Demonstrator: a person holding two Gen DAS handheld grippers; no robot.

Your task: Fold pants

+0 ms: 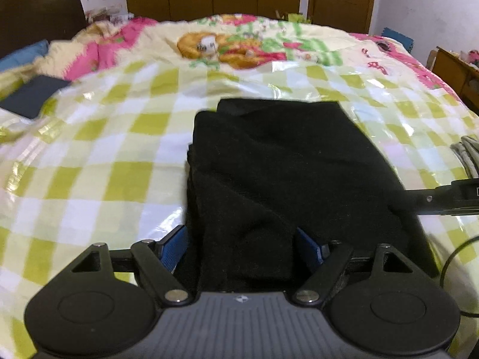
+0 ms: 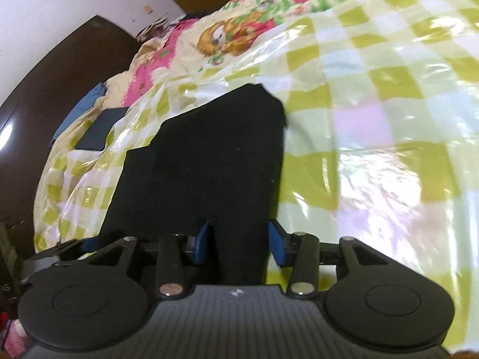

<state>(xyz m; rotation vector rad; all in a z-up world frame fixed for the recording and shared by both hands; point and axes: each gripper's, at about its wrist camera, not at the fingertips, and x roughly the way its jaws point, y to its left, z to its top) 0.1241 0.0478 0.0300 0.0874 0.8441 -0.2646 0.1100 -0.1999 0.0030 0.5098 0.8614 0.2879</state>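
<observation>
Black pants (image 1: 269, 164) lie folded into a thick stack on the glossy green-checked sheet (image 1: 119, 149) of a bed. My left gripper (image 1: 241, 246) stands wide at the stack's near edge. Black fabric fills the gap between its blue pads (image 1: 173, 248), whose inner faces still show. My right gripper (image 2: 239, 242) sits at the near right corner of the pants (image 2: 209, 149). A narrow strip of fabric runs between its blue pads (image 2: 277, 245), which stand a little off the cloth. In the left wrist view the right gripper's arm (image 1: 449, 200) reaches in from the right edge.
A dark blue folded item (image 1: 33, 95) lies at the far left of the bed near a blue pillow (image 1: 24, 53). A cartoon-print quilt (image 1: 224, 45) covers the far end. Grey striped cloth (image 1: 467, 158) and a black cable (image 1: 449, 269) are at the right. A dark headboard (image 2: 45, 89) stands left.
</observation>
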